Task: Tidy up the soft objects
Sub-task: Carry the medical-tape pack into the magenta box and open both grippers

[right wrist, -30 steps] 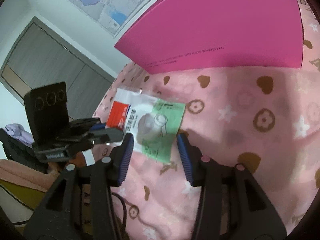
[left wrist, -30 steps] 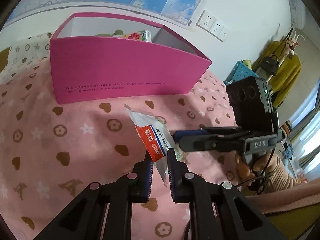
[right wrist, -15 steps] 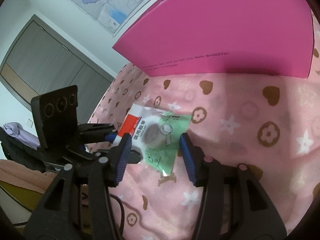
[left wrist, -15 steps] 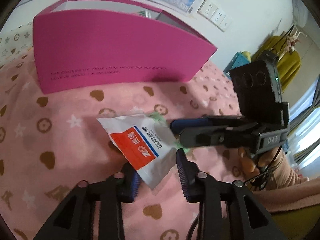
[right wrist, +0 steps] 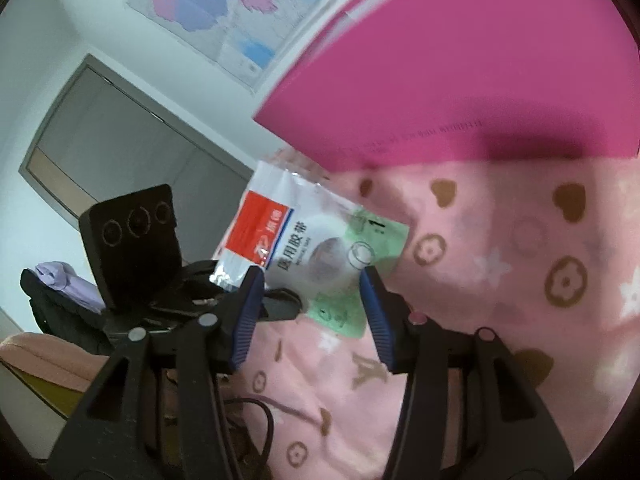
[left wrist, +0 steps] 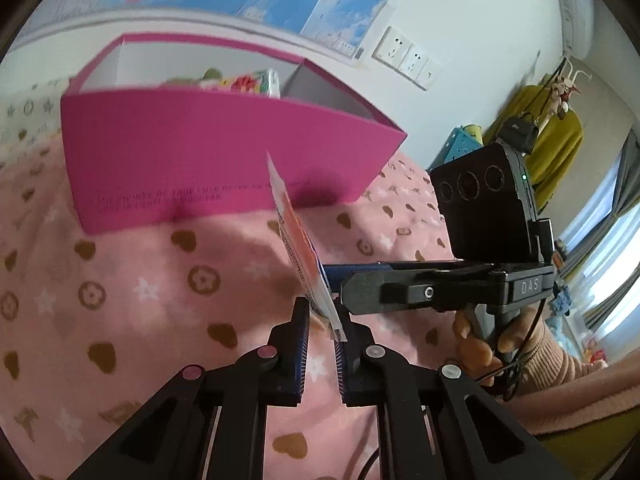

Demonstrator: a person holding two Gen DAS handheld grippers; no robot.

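I am keeping my left gripper (left wrist: 322, 326) clenched on the packet (left wrist: 298, 246), lifting it toward the pink box (left wrist: 224, 160) at upper left, right gripper (right wrist: 312, 300) released.

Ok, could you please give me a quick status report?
Left gripper shut on packet, lifted off blanket. Right gripper open, empty. Pink box ahead, path clear.

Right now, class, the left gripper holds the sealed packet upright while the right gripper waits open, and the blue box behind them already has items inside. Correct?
One detail is wrong: the box is pink, not blue, as the left wrist view shows. The rest stands: the left gripper pinches the packet upright, the right gripper waits open, and items sit inside the box.
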